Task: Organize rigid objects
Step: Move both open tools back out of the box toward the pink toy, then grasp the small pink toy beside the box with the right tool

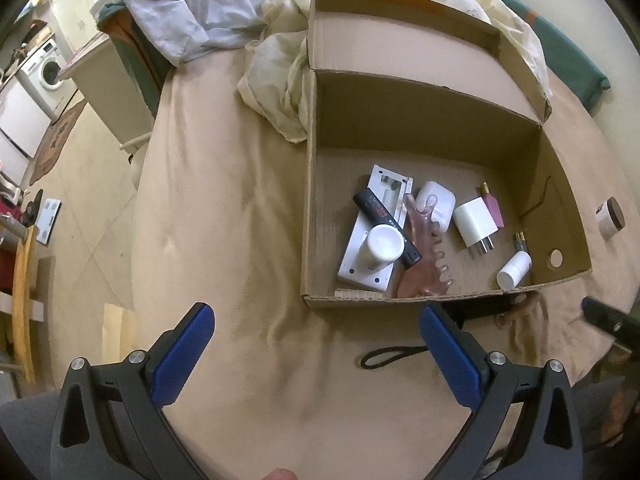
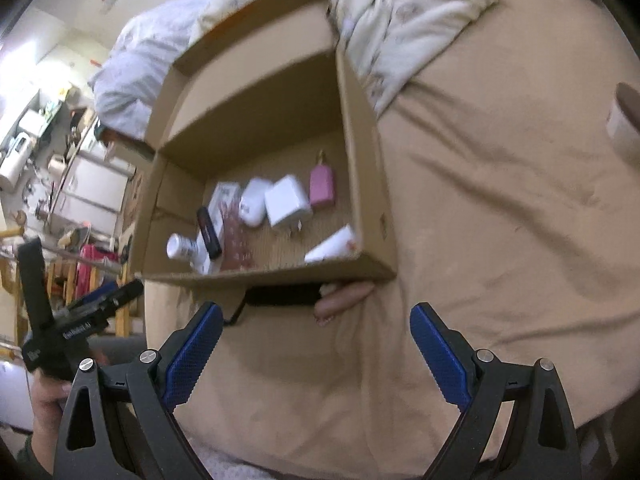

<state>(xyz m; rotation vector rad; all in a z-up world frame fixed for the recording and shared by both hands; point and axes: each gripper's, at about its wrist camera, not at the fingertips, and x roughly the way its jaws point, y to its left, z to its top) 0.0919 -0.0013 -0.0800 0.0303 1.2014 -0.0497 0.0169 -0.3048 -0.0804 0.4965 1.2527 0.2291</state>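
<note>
Both the left gripper (image 1: pixel 316 322) and the right gripper (image 2: pixel 316 320) hang with blue-padded jaws spread wide, empty, above the tan bedsheet (image 1: pixel 224 208). The open brown cardboard box (image 1: pixel 440 112) holds a white charger cube (image 1: pixel 474 216), a pink bottle (image 2: pixel 322 180) and other small items, blurred in the right wrist view. A black object (image 2: pixel 282 295) lies half hidden under the box's near wall; a round jar (image 1: pixel 611 218) sits apart at the frame edge.

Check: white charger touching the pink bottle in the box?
Touching. Left wrist view shows the charger overlapping the pink bottle's edge with no gap; the blurrier right wrist view shows them side by side.
</note>
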